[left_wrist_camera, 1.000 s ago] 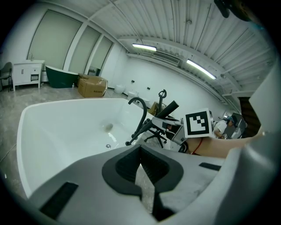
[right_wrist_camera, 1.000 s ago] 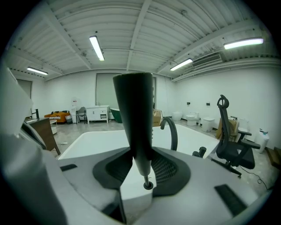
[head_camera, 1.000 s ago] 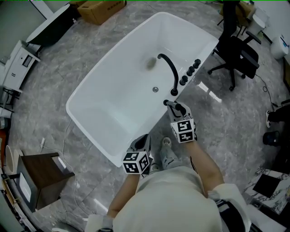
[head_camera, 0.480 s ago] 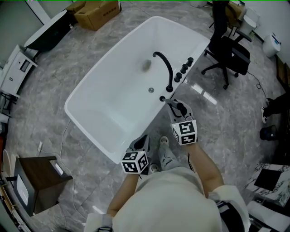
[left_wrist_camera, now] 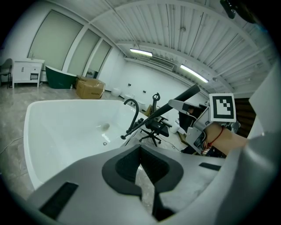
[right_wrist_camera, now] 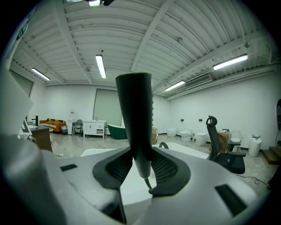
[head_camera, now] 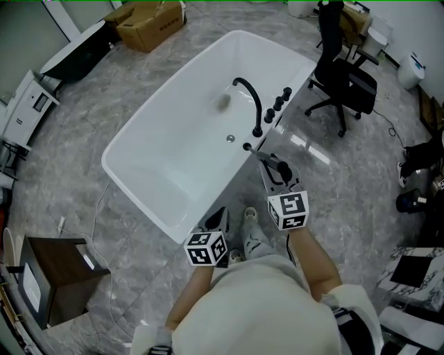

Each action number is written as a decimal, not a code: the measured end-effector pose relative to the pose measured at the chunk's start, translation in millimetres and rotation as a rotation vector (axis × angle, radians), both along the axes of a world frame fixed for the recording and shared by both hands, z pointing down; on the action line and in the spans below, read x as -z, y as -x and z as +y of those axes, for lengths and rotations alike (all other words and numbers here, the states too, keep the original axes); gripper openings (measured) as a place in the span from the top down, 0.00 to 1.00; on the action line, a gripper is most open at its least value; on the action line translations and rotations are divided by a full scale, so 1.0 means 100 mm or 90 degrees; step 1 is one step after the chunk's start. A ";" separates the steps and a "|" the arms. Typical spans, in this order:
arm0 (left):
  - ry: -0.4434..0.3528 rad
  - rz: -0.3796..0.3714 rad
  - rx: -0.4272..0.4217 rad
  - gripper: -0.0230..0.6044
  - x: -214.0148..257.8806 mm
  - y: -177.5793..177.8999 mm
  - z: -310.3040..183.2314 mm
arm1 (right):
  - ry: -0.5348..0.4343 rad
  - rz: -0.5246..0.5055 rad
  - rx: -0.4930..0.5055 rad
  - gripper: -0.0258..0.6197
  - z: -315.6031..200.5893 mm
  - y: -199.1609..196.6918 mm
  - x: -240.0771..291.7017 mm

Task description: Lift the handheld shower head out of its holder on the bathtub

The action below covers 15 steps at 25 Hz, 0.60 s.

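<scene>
The black handheld shower head (head_camera: 276,165) is clamped between the pads of my right gripper (head_camera: 273,166), just off the near rim of the white bathtub (head_camera: 139,188). Its round black holder (head_camera: 247,147) sits bare on the rim beside the curved black faucet (head_camera: 251,104). In the right gripper view the shower head (right_wrist_camera: 137,118) stands upright between the jaws of the right gripper (right_wrist_camera: 141,165), with a thin hose below it. The left gripper view shows the shower head (left_wrist_camera: 173,103) slanting above the rim. My left gripper (head_camera: 218,216) hangs low by the tub's near corner, shut and holding nothing (left_wrist_camera: 142,176).
Three black knobs (head_camera: 281,100) line the rim past the faucet. A black office chair (head_camera: 343,76) stands right of the tub, a cardboard box (head_camera: 149,17) beyond its far end and a dark wooden stand (head_camera: 62,267) on the left. The floor is grey marble.
My right gripper has risen with the shower head, drawing it up and away from the holder on the rim. The left gripper has shifted slightly along the tub's near corner.
</scene>
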<state>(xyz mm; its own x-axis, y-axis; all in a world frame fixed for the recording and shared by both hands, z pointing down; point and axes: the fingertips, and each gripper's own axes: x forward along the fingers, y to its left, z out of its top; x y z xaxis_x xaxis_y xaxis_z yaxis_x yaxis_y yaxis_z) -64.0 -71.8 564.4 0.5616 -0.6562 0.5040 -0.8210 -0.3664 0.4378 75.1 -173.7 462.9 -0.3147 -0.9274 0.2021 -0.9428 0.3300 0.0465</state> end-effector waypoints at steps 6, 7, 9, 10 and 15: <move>-0.014 -0.003 -0.004 0.93 0.08 0.05 0.24 | -0.025 -0.007 -0.006 0.74 0.35 0.00 0.24; -0.017 -0.003 -0.003 0.93 0.09 0.06 0.27 | -0.029 -0.007 -0.008 0.74 0.41 -0.01 0.28; -0.022 -0.003 -0.001 0.93 0.10 0.08 0.33 | -0.039 -0.007 -0.012 0.74 0.53 -0.03 0.34; -0.024 -0.003 0.000 0.93 0.10 0.10 0.37 | -0.046 -0.007 -0.012 0.74 0.59 -0.03 0.38; -0.034 -0.001 0.004 0.93 0.14 0.17 0.50 | -0.082 -0.013 -0.008 0.74 0.87 0.01 0.64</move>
<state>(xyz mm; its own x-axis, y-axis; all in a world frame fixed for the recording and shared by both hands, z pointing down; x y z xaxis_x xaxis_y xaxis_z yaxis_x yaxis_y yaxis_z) -81.2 -22.2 550.6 0.5566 -0.6852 0.4697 -0.8241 -0.3843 0.4161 74.2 -86.7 399.3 -0.3050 -0.9495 0.0743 -0.9482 0.3100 0.0693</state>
